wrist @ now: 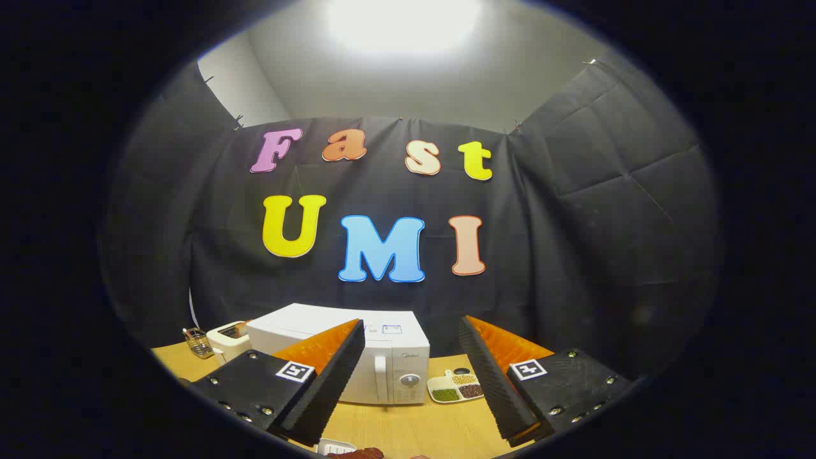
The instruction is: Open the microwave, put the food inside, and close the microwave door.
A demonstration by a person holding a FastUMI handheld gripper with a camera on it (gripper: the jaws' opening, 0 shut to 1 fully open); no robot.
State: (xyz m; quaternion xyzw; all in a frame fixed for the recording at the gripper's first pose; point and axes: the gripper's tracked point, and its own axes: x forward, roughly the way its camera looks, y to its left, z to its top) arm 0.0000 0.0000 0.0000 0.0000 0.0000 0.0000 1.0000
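Observation:
A white microwave (382, 357) stands on the wooden table (414, 427) beyond my fingers, its door shut, with a vertical handle (380, 377) and a round knob (409, 380) on its right side. My gripper (411, 382) is open and held well back from it, with nothing between the fingers. Just below the fingers, at the near table edge, lies a white dish (336, 447) with dark reddish food (363, 454), partly cut off.
A white divided plate (454, 386) with green, brown and yellowish grains sits right of the microwave. Left of the microwave stand a white toaster (228, 339) and a small wire basket (197, 342). Black cloth walls close the booth behind and at both sides.

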